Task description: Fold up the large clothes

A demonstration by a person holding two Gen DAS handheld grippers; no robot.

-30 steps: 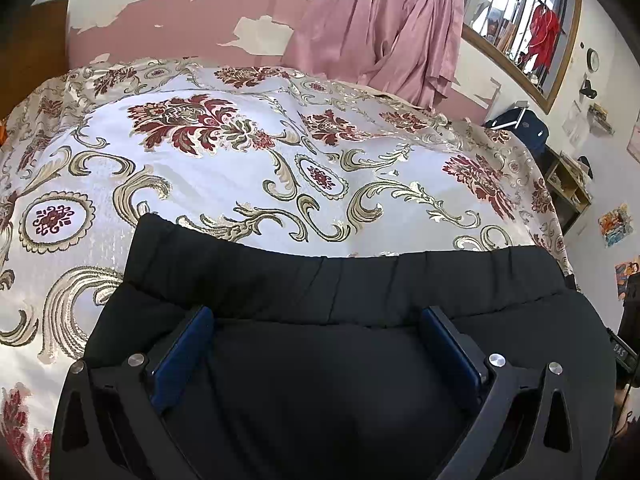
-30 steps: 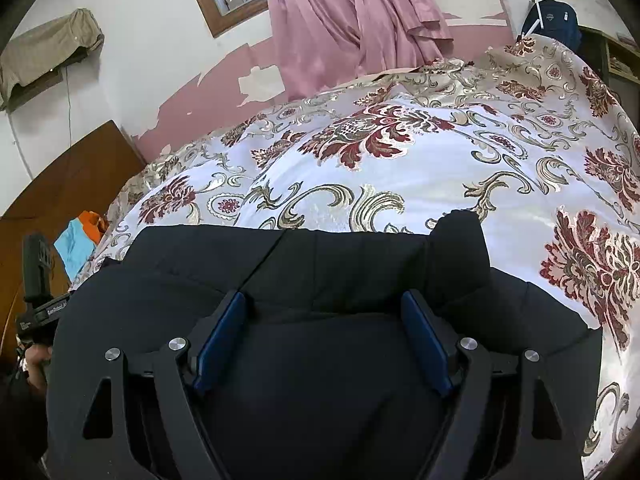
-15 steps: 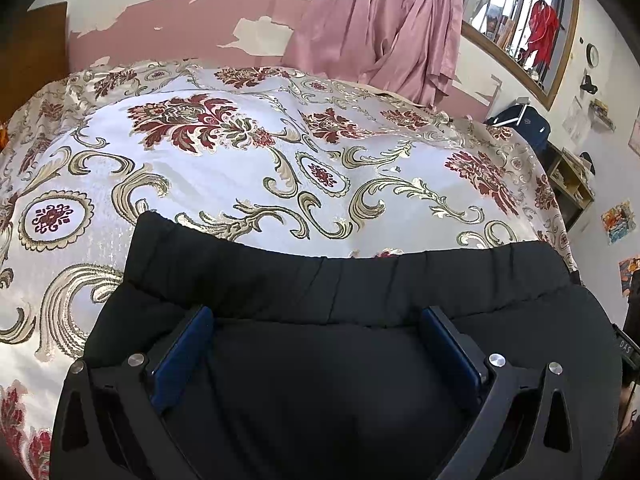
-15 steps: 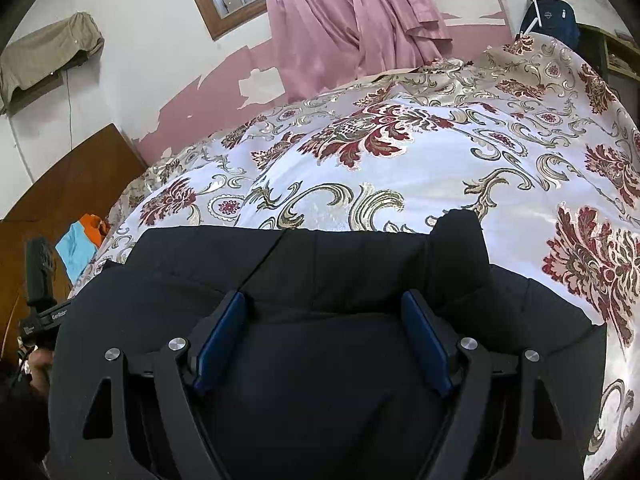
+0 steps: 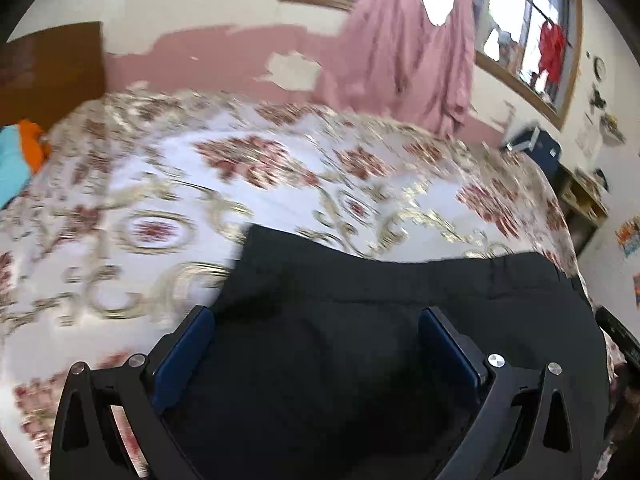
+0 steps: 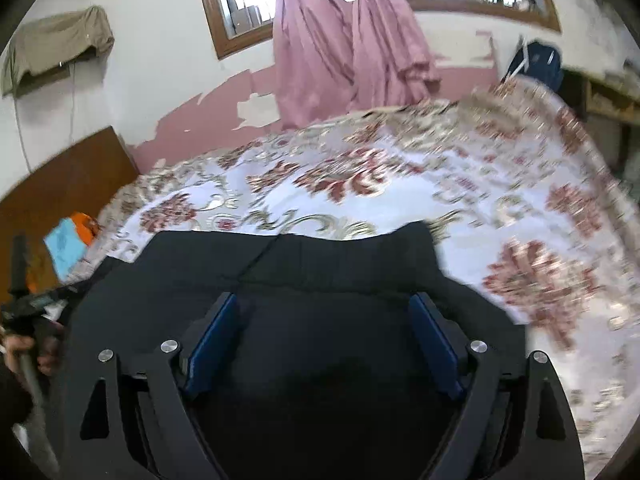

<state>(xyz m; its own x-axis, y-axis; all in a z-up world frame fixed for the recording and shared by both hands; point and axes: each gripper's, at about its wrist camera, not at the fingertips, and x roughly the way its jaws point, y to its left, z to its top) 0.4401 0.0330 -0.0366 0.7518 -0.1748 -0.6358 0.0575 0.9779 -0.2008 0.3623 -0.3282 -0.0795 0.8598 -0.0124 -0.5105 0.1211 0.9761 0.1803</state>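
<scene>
A large black garment [image 5: 360, 280] with a gathered waistband lies spread on the floral bedspread [image 5: 280, 184]. My left gripper [image 5: 316, 316] hovers over it with its blue pads far apart and nothing pinched. In the right wrist view the same black garment [image 6: 320, 256] fills the lower frame, one corner poking up at the right. My right gripper [image 6: 324, 300] is above it and its jaws are opening. The cloth lies under the gap, but the pads do not press on it. Both now views are motion-blurred.
Pink curtains [image 6: 340, 40] hang at the far wall under a window. A wooden headboard [image 6: 68, 176] stands at the left, with blue and orange cloth [image 6: 72, 236] by it. A blue backpack [image 5: 536, 148] and a shelf [image 5: 584, 200] sit to the right of the bed.
Both grippers have lifted and tilted up, so more wall and window show and the garment sits lower in view. In the left view the garment has shifted right. The right jaws stand slightly wider.
</scene>
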